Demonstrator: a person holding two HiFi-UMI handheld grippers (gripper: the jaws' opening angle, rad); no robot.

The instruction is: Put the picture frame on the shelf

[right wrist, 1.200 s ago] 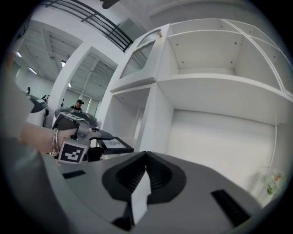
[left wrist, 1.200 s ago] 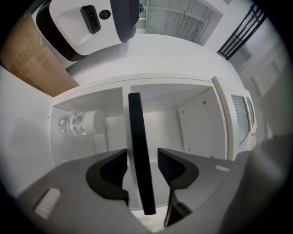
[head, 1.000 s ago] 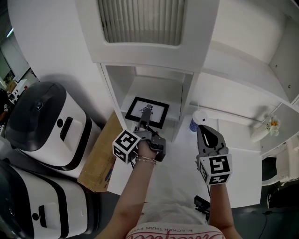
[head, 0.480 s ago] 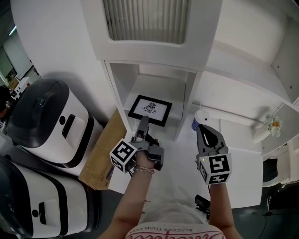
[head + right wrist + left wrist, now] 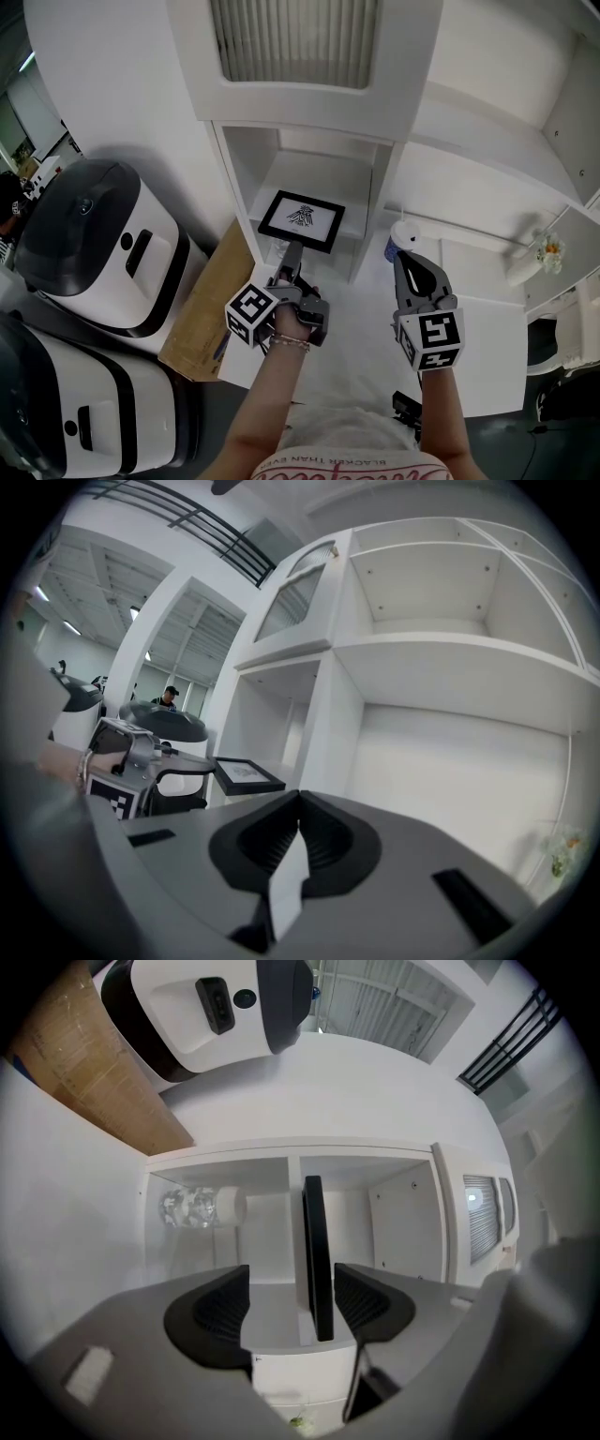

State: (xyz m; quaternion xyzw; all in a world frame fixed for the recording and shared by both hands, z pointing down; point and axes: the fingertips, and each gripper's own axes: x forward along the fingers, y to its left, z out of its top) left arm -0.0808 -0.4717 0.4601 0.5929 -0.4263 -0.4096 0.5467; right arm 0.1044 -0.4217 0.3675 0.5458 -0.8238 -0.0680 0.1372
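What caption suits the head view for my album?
Picture frame rests on the white shelf; the open left gripper points at it, right gripper shut alongside.

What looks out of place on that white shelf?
The picture frame lies flat, picture up, rather than standing, and its near edge seems to jut slightly past the front of the shelf. Nothing looks spilled or broken.

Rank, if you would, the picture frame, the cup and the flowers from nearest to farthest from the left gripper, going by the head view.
1. The picture frame, directly ahead of the left gripper.
2. The cup, off to its right.
3. The flowers, at the far right.
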